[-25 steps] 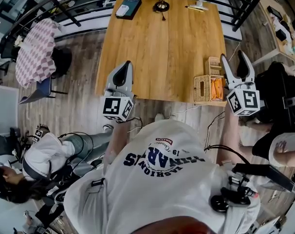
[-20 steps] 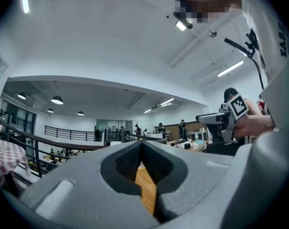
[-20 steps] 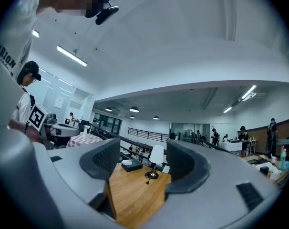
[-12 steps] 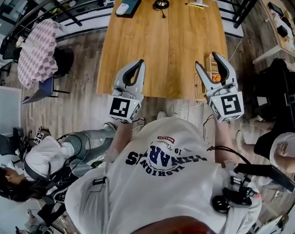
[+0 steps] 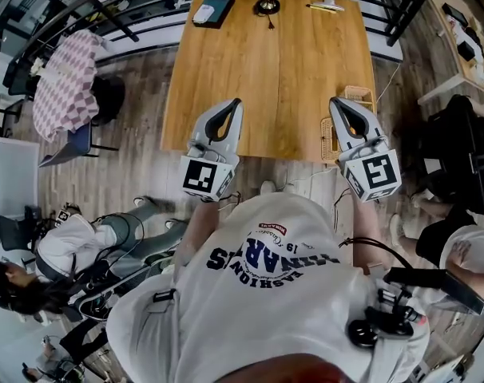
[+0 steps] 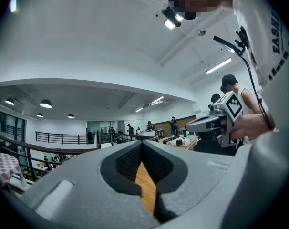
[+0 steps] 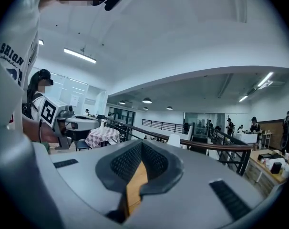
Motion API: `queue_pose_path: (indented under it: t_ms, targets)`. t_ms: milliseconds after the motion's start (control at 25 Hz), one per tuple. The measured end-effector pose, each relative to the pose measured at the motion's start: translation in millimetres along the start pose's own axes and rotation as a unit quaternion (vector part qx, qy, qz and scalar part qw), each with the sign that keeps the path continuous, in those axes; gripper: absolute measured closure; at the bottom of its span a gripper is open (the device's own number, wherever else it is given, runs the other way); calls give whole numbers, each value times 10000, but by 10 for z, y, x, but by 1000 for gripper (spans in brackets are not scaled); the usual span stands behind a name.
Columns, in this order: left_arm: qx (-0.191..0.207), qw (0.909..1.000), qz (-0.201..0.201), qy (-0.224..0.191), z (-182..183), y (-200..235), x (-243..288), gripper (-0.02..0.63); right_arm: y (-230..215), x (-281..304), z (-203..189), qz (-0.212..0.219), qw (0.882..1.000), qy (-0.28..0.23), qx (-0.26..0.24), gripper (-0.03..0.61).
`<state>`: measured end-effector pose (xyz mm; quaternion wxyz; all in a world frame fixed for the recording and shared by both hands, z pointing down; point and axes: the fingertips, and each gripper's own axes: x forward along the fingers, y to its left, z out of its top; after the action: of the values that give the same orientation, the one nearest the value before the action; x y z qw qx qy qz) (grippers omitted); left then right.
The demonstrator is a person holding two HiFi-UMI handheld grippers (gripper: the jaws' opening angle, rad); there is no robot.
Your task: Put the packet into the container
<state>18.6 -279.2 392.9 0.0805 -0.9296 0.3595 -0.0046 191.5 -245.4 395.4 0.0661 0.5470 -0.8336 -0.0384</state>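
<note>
Two pairs of jaws, both pressed together and both empty; your left gripper (image 6: 141, 146) shows its ribbed pads meeting along one line, with only a sliver of the wooden table (image 5: 266, 78) seen below them; your right gripper (image 7: 141, 146) has just been closing its jaws, and nothing sits between its pads either. Both grippers point level out over the table's near edge, the left toward its middle, the right close to its right-hand side. Just beside the right gripper's tips stands the wicker container (image 5: 328, 140), at the table's near right corner; in the head view the gripper covers most of its inside, so you cannot tell what lies in it, and the packet shows in no view. Along the table's far edge sit a dark flat case (image 5: 214, 9) and a lamp base (image 5: 264, 6), well apart from both grippers.
</note>
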Motion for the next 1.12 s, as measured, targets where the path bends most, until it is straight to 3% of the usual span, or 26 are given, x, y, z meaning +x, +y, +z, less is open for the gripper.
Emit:
queue_pose_path:
  t_ms: [240,520,680,960,1120]
  targets:
    - [139,9998,-93,100,65,-171,72,618,-51,-116,0,-26,9999,-76,112,574]
    - [-28,9983,-534,245,51,-402,159,617,-104,-180,-106,-6,9995,-91,310,574]
    - [-140,9981,-541,268,39,-498,183,617,-93,-256,-160,82,9985,-212,506,574]
    - [-327,9972,-565,376,-140,-776,-135,617,238,-693,-446,-21,9973,6,736,574]
    - [-178,9978,-561,313,-68,-912,-481,617,510,-1067,-397,-242,9968,-55,755,574]
